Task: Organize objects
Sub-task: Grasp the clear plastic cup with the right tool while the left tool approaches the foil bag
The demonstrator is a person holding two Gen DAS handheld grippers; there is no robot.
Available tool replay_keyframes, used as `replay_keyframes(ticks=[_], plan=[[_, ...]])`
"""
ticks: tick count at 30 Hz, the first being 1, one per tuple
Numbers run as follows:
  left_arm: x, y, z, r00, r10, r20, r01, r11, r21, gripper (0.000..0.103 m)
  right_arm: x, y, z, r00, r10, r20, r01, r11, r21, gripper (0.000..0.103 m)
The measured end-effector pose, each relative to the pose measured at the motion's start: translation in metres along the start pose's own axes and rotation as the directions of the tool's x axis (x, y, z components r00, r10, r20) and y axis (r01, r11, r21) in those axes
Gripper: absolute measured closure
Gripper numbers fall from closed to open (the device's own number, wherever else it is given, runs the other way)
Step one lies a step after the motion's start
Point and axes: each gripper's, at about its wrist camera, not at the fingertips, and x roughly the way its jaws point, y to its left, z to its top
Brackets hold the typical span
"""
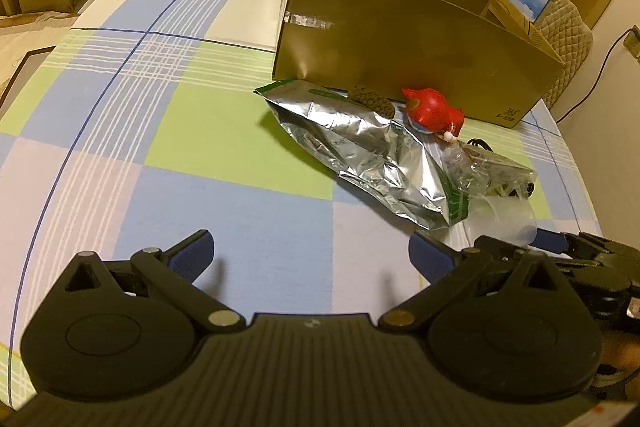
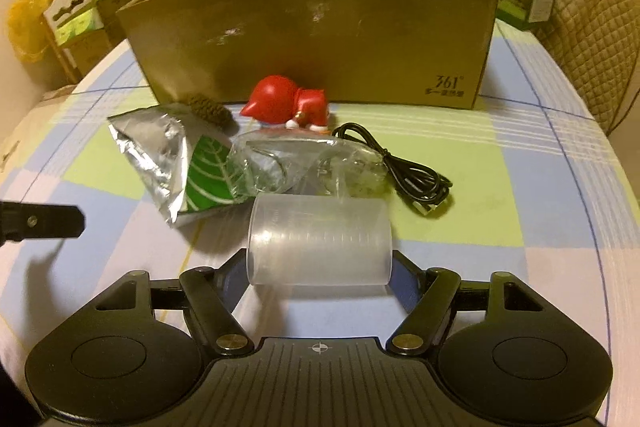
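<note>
**Figure: Measuring cup between the right jaws, with the carton as the likely destination**

*Left wrist view.* The left gripper (image 1: pixel 311 259) hovered over the checked tablecloth (image 1: pixel 168 131) near the table's near edge, its jaws spread wide and holding nothing; only bare cloth lay between the blue pads. Ahead, an open cardboard carton (image 1: pixel 400 63) stood toward the table's far right corner, presumably as the receptacle. Loose items lay clustered just in front of its near wall, probably awaiting sorting: a crumpled foil pouch (image 1: pixel 360 155), a brown knitted piece (image 1: pixel 372 99) touching the carton's base, a red toy figure (image 1: pixel 434 111) and a clear plastic bag (image 1: pixel 492 171). The translucent measuring cup (image 1: pixel 508 221) lay at the pouch's near end, beside the right gripper (image 1: pixel 560 247), whose dark body entered from the right edge.

*Right wrist view.* The right gripper (image 2: pixel 319 267) straddled the measuring cup (image 2: pixel 319 243), which lay on its side, crosswise between the jaws. The jaws stood wide, one pad at each end of the cup; whether the pads already pressed on it could not be told. The cup's far side lay just beside the foil pouch (image 2: pixel 160 155) and the clear bag (image 2: pixel 312 163). A coiled black USB cable (image 2: pixel 412 175) lay to the right, the red figure (image 2: pixel 292 103) and the knitted piece (image 2: pixel 210 111) against the carton (image 2: pixel 320 39). A finger of the left gripper (image 2: pixel 44 221) showed at the left edge.
</note>
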Motion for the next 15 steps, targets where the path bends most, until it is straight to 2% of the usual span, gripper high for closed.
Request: replay_keyframes(ticks=[5,8,12,15], plan=[[-0.003,0.002,0.000,1.000,-0.002,0.005,0.002,1.000,-0.004,0.001,0.005,0.003,0.007,0.998,-0.056,-0.003,0.056,0.998,0.030,0.034],[-0.005,0.006,0.001,1.000,0.001,0.009,-0.001,1.000,-0.012,0.001,0.007,0.008,0.011,0.999,-0.053,0.002,0.053,0.998,0.037,0.034],[-0.007,0.009,0.004,1.000,0.005,0.015,-0.004,1.000,-0.022,0.001,0.003,0.020,0.009,0.998,0.058,0.010,-0.058,0.998,-0.016,0.034],[-0.007,0.011,0.006,1.000,0.006,0.017,-0.005,1.000,-0.028,0.001,0.000,0.035,0.004,0.989,0.148,-0.007,-0.148,0.986,-0.078,0.034]])
